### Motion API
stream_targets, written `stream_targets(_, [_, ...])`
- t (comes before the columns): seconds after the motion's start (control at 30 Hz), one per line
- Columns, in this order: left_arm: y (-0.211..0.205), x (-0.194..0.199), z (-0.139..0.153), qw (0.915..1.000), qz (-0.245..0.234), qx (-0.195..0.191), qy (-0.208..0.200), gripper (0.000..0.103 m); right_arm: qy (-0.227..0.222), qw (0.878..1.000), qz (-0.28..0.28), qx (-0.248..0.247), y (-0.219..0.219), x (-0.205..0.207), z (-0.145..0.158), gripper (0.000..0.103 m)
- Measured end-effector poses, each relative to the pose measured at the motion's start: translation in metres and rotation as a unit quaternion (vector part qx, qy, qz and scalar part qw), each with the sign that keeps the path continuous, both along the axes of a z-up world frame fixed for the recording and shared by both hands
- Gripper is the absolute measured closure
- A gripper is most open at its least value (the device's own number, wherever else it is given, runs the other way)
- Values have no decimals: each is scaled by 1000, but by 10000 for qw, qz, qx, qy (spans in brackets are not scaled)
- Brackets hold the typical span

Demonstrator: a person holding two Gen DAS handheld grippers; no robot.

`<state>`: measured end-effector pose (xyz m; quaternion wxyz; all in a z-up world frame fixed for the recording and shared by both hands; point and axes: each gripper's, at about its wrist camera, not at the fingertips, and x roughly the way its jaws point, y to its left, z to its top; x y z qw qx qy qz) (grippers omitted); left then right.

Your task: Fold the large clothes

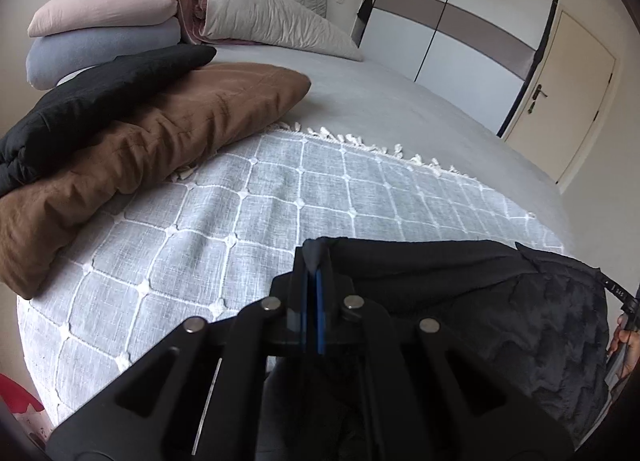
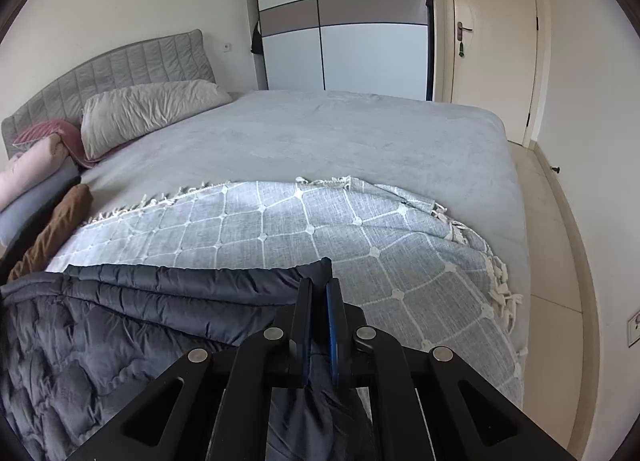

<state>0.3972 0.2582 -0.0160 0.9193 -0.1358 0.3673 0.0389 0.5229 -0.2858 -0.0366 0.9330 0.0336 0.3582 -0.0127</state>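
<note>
A dark quilted jacket [image 1: 500, 309] lies across the near part of the bed on a grey checked throw [image 1: 248, 213]. My left gripper [image 1: 314, 261] is shut on the jacket's left corner, with dark cloth pinched between the blue pads. In the right wrist view the same jacket [image 2: 120, 321] spreads to the left, and my right gripper [image 2: 320, 285] is shut on its right corner; cloth hangs down between the fingers. The throw [image 2: 360, 229] shows beyond it.
Folded brown [image 1: 160, 133] and black [image 1: 100, 97] clothes are stacked at the left, with pink and blue-grey bundles [image 1: 104, 21] and pillows behind. A wardrobe [image 2: 344, 21] and door [image 2: 492, 41] stand past the bed. A hand [image 1: 624, 337] shows at the right edge.
</note>
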Motion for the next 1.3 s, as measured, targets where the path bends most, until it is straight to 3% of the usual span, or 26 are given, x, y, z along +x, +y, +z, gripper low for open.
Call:
stream_targets(0.17, [-2, 25, -47, 9986, 170, 195, 465, 99, 558, 9969, -335, -434, -1, 37, -51, 98])
stream_targets(0.27, [-7, 31, -56, 9967, 132, 287, 748, 96, 902, 9948, -440, -144, -13, 40, -72, 98])
stream_targets(0.33, [-13, 27, -47, 9954, 103, 528, 797, 90, 936, 9947, -398, -142, -14, 35, -69, 97])
stream_targets(0.37, [-16, 25, -40, 9948, 99, 620, 796, 78, 912, 9950, -364, -183, -12, 31, -64, 95])
stream_targets(0.4, [-20, 20, -30, 9946, 96, 706, 755, 57, 865, 9954, -323, -246, -9, 26, -56, 90])
stream_targets(0.43, [-26, 16, -20, 9949, 99, 740, 683, 46, 781, 9961, -287, -304, -4, 19, -44, 86])
stream_targets(0.47, [-32, 12, -10, 9957, 84, 728, 575, 31, 644, 9970, -219, -362, 4, 11, -31, 75])
stream_targets(0.5, [-42, 6, 2, 9968, 19, 677, 418, 26, 550, 9976, -136, -397, 13, 5, -17, 56])
stream_targets(0.57, [-66, 0, 19, 9976, -162, 578, 352, 20, 299, 9984, 166, -448, 42, -9, 10, 29])
stream_targets(0.67, [-116, -6, 30, 9963, -696, 236, 437, 13, 214, 9949, 887, -436, 100, -28, 30, 24])
stream_targets(0.73, [-148, -7, 25, 9929, -1075, 106, 496, 13, 336, 9889, 1411, -329, 140, -36, 27, 23])
stream_targets(0.77, [-160, -6, 20, 9913, -1201, 156, 515, 13, 411, 9852, 1644, -269, 158, -39, 21, 23])
stream_targets(0.87, [-183, 2, -4, 9868, -1256, 779, 658, 13, 723, 9768, 1965, -459, 194, -37, -10, 23])
stream_targets(0.93, [-170, 12, -27, 9798, -1132, 1265, 1053, 13, 983, 9741, 1876, -792, 192, -27, -34, 23])
stream_targets(1.03, [-107, 20, -44, 9788, -789, 1309, 1366, 12, 1203, 9795, 1421, -764, 140, -8, -51, 23])
stream_targets(1.1, [-59, 20, -48, 9772, -344, 1452, 1508, 12, 1350, 9847, 749, -810, 87, 4, -53, 23])
stream_targets(1.17, [-13, 16, -50, 9691, 167, 1732, 1749, 12, 1525, 9809, -111, -1204, 33, 6, -49, 23])
stream_targets(1.2, [4, 11, -48, 9661, 373, 1790, 1820, 12, 1531, 9801, -285, -1230, 18, 2, -46, 23])
stream_targets(1.3, [17, -19, -19, 9768, 437, 1525, 1435, 13, 1130, 9883, -422, -933, -2, -30, -17, 23])
